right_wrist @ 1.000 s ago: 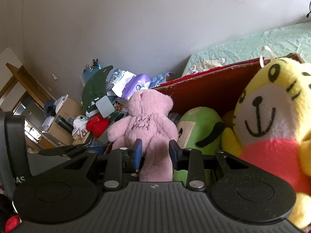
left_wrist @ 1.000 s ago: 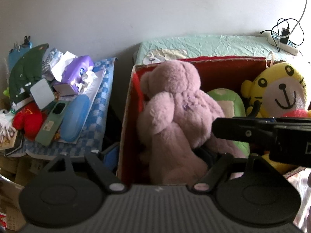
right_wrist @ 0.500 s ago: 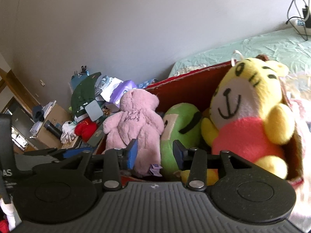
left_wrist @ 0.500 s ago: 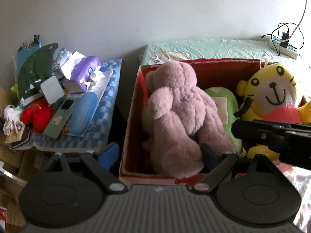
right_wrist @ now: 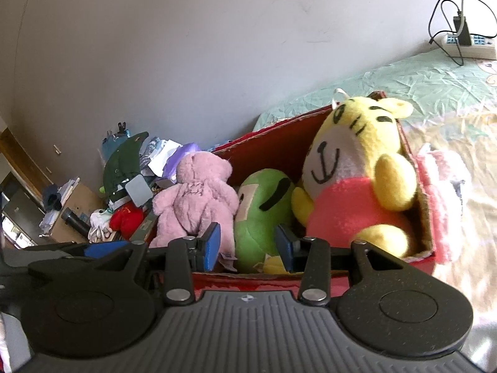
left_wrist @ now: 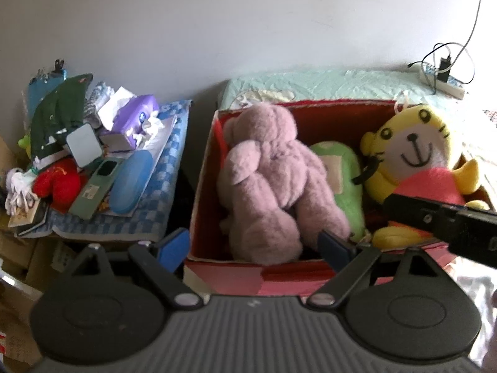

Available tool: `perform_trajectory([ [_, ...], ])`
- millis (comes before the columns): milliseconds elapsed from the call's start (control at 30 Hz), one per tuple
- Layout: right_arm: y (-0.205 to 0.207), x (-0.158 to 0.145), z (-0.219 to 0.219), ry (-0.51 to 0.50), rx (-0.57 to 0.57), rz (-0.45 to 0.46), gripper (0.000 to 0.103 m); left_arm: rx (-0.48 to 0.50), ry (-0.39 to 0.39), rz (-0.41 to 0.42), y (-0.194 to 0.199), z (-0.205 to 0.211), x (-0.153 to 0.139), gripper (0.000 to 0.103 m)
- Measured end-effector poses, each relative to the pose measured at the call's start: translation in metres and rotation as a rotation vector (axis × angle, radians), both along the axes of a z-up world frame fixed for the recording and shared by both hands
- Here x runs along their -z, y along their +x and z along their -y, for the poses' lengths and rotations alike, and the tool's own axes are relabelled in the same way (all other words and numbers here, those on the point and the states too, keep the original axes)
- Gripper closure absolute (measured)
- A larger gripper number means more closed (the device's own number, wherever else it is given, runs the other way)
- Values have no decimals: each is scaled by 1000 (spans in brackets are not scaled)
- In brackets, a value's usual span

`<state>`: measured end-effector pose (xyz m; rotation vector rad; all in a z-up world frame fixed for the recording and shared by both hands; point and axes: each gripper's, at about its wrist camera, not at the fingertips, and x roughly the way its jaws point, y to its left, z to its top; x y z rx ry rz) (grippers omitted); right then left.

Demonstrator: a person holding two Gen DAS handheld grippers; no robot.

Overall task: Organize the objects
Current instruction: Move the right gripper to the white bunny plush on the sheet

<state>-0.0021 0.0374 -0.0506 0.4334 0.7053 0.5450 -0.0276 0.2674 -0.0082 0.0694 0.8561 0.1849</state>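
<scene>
The red cardboard box (left_wrist: 202,192) at frame centre is packed wall to wall by the pink teddy bear (left_wrist: 273,183), green plush (left_wrist: 338,174) and yellow tiger plush (left_wrist: 413,152). Open room remains above them against the bare wall. At left, a cluttered counter (left_wrist: 155,217) blocks passage; the bed (right_wrist: 419,84) at upper right lies clear.

Before me stood a plain white wall (left_wrist: 248,25), with a bed (right_wrist: 419,80) in pale green sheets beneath it, daylit.
</scene>
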Motion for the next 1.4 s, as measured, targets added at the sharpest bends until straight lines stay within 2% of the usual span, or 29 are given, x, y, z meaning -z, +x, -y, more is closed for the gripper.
perform_trajectory([
  [300, -13, -2, 16, 22, 43, 3, 60, 54, -69, 21, -6, 14, -9, 14],
  [500, -31, -12, 33, 30, 62, 73, 60, 111, -128, 37, -9, 26, -10, 15],
  [733, -42, -11, 63, 18, 106, 109, 60, 207, -173, 67, -8, 54, -8, 19],
  [933, -33, 0, 100, 31, 124, 75, 60, 266, -186, 100, -9, 84, -9, 23],
  [1100, -14, 14, 134, 59, 142, -16, 60, 286, -204, 96, -4, 112, -8, 26],
  [1300, 8, 37, 147, 13, 54, -90, 60, 257, -251, 75, -1, 139, -1, 27],
  [1400, 15, 47, 142, -59, -15, -80, 60, 234, -248, 64, 0, 153, 1, 27],
])
